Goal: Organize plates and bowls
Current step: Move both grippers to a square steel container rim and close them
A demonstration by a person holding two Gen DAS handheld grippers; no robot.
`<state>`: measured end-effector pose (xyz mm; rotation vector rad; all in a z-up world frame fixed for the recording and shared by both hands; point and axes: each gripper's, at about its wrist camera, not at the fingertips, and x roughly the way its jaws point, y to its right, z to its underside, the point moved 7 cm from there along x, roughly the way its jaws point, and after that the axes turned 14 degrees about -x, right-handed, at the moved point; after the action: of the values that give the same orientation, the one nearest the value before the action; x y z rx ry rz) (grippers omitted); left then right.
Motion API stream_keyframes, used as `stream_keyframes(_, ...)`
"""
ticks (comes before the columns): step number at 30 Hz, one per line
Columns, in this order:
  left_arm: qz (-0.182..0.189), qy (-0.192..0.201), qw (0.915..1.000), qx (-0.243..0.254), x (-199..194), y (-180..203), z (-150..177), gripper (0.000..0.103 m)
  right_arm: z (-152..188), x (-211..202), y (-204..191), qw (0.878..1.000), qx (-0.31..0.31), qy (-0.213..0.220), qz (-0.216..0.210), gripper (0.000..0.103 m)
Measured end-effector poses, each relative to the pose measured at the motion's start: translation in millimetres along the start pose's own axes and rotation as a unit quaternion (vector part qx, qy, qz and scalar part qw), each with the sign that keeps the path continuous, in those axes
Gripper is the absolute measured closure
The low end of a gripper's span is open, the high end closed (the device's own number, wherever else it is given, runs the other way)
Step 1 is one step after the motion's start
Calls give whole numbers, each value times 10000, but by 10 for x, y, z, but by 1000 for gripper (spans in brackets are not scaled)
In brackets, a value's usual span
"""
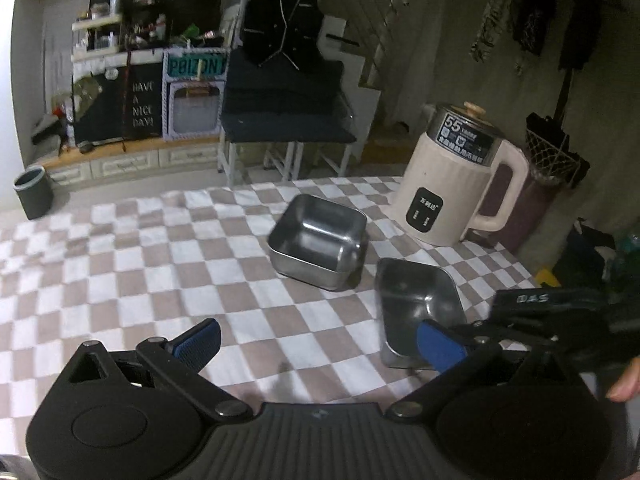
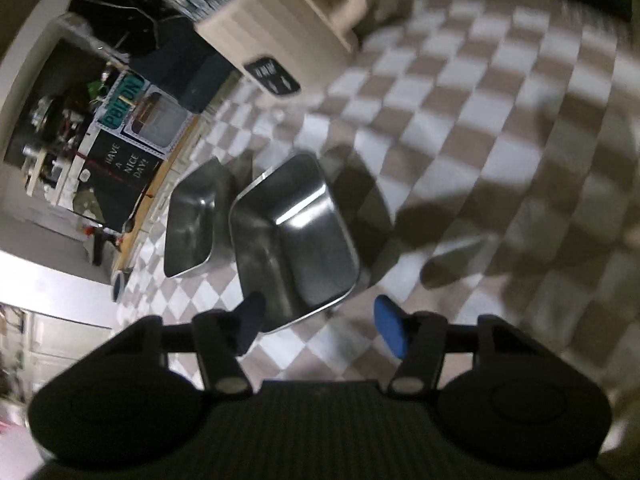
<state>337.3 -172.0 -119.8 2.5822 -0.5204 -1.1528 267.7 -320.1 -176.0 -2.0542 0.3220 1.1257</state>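
On the checkered cloth (image 1: 160, 264) two steel bowls (image 1: 318, 236) (image 1: 418, 304) sit empty; both tongs (image 1: 316, 340) (image 2: 320, 326) gape, gripping nothing.

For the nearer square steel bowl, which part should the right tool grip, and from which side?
Probably the near rim wall of the nearer steel bowl, approached from above: it sits open side up, its walls look thin, and the right tool stands open just short of that edge.
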Motion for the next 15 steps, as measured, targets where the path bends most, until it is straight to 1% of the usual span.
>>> stream_keyframes(3, 15, -58, 9999, -94, 127, -50, 15, 0, 75, 173, -25, 9994, 271, -189, -81, 37)
stream_keyframes(7, 182, -57, 9996, -183, 231, -86, -1, 0, 115, 337, -91, 9991, 324, -260, -63, 37)
stream_keyframes(8, 197, -47, 9995, -227, 253, -96, -9, 0, 80, 374, -97, 9991, 343, -258, -58, 37)
stream_keyframes(9, 205, -44, 9994, -264, 265, -102, -15, 0, 86, 403, -101, 9991, 349, -250, -29, 40)
stream_keyframes(10, 227, -47, 9993, -305, 282, -104, -23, 0, 64, 431, -111, 9990, 358, -264, 8, 48)
stream_keyframes(11, 251, -52, 9991, -340, 292, -108, -28, 0, 56, 468, -99, 9989, 366, -295, 17, 51)
stream_keyframes(15, 277, -61, 9988, -401, 339, -96, -40, 1, 70, 486, -115, 9989, 284, -346, -112, 68)
